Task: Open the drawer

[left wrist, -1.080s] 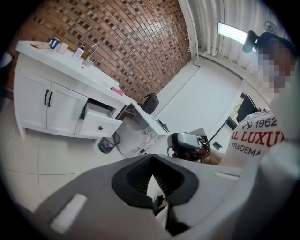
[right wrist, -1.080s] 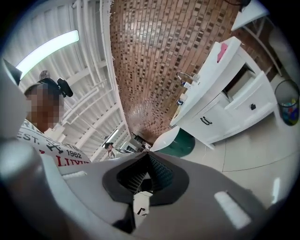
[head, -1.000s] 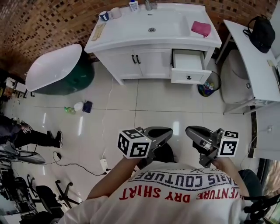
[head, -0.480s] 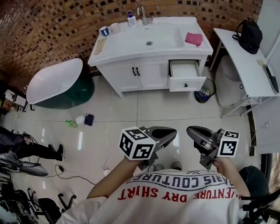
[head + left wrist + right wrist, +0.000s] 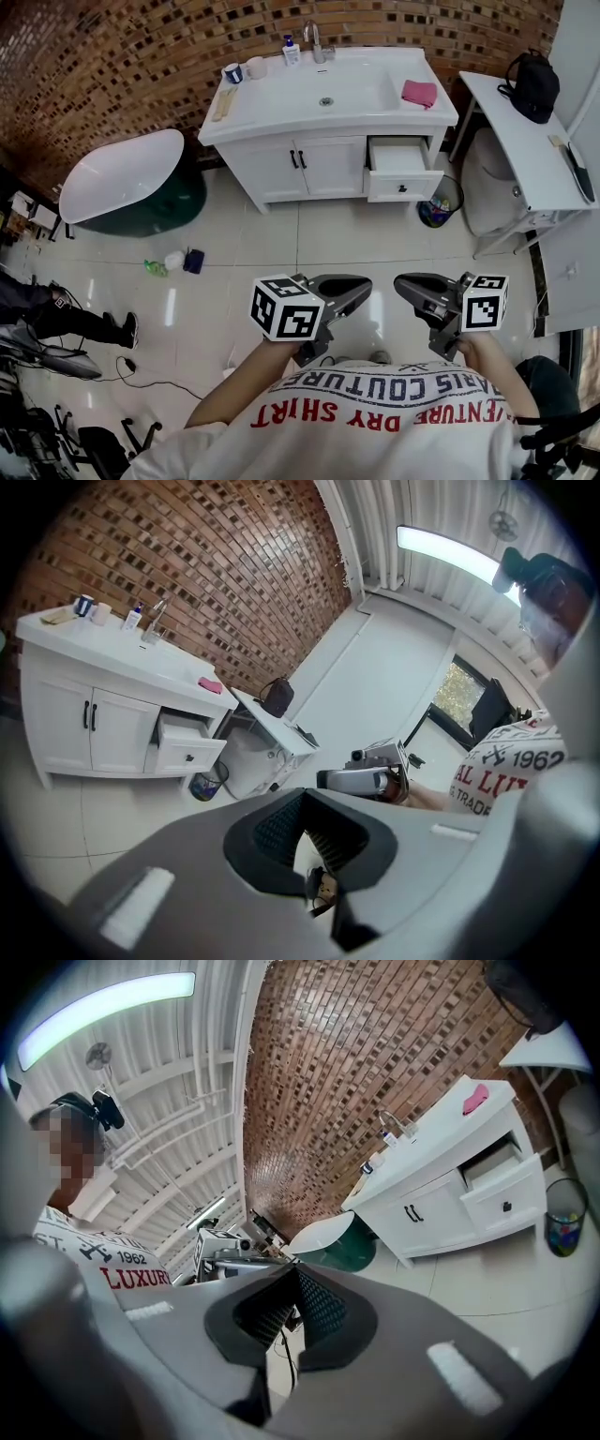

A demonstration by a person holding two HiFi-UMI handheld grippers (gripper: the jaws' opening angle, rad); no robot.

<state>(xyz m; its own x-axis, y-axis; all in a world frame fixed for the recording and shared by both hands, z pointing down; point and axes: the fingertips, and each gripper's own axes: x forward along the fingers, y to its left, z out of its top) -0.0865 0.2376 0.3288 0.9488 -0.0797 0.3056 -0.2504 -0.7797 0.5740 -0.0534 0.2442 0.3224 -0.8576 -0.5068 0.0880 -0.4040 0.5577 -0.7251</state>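
**Drawer stands out, both claws shut and idle**

We're looking down across the tiled floor (image 5: 234,253), and the drawer (image 5: 403,173) sits at one o'clock from us, in the right end of the white vanity (image 5: 272,131). It lies below the pink cloth (image 5: 419,93) on the vanity top. It's pulled out partway already. We can see down into its white box, and its front with the small dark knob (image 5: 402,188) stands proud of the doors (image 5: 323,167) at its nine o'clock. A bin (image 5: 436,208) stands on the floor just beside it, at its five o'clock.

The left claw (image 5: 361,284) and right claw (image 5: 401,283) hang close to our chest, well apart from the vanity, with their tips turned toward each other. Each claw's own view shows the pads pressed together with nothing between them. Both are as narrow as they go, and both are empty.

So where are we in the job? By our reckoning the opening is as good as done, and no claw is anywhere near that knob. Whether the drawer has reached the end of its run, we can't tell from here.

If more travel is wanted, the next move calls for crossing the floor toward twelve o'clock. Then we'd spread the right claw, set a pad on either side of the knob, and draw straight back toward six o'clock. The knob is a small target, and the bin sits close by, so we'd want a clean, level approach.
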